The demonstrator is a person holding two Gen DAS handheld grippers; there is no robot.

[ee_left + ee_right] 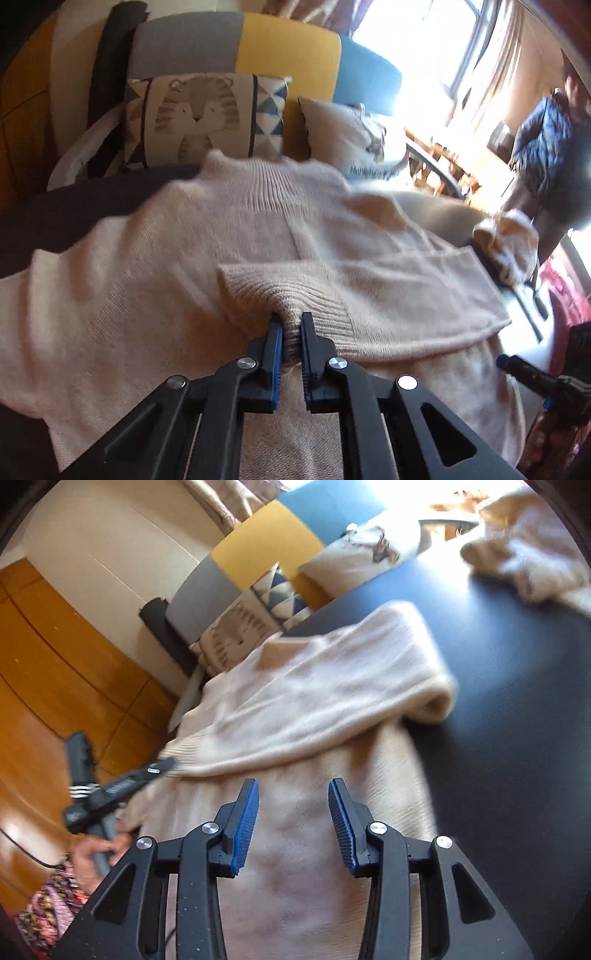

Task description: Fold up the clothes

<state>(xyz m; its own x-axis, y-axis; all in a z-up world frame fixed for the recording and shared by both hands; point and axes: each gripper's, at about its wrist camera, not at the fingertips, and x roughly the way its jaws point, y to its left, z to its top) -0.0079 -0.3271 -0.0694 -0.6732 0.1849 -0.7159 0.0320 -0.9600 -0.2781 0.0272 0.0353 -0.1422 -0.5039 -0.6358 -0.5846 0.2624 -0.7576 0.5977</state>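
Now the left gripper [289,320] is clamping the ribbed cuff [284,295] of the cream sweater [155,258] | right gripper [293,788] is hovering with jaws apart, nothing between them, over the sweater's lower cloth | sweater is lying spread on the dark table [517,709], sleeve folded across its body | cushions [207,118] are leaning behind.

1. The left gripper [291,325] points down at a slant, its jaws pinched nearly together on a ribbed knit sleeve cuff [280,295].
2. The right gripper [293,794] also angles downward, its jaws standing apart with nothing pressed between the blue pads [245,819].
3. In the right wrist view, a bare hand [98,853] grips the left gripper's handle.
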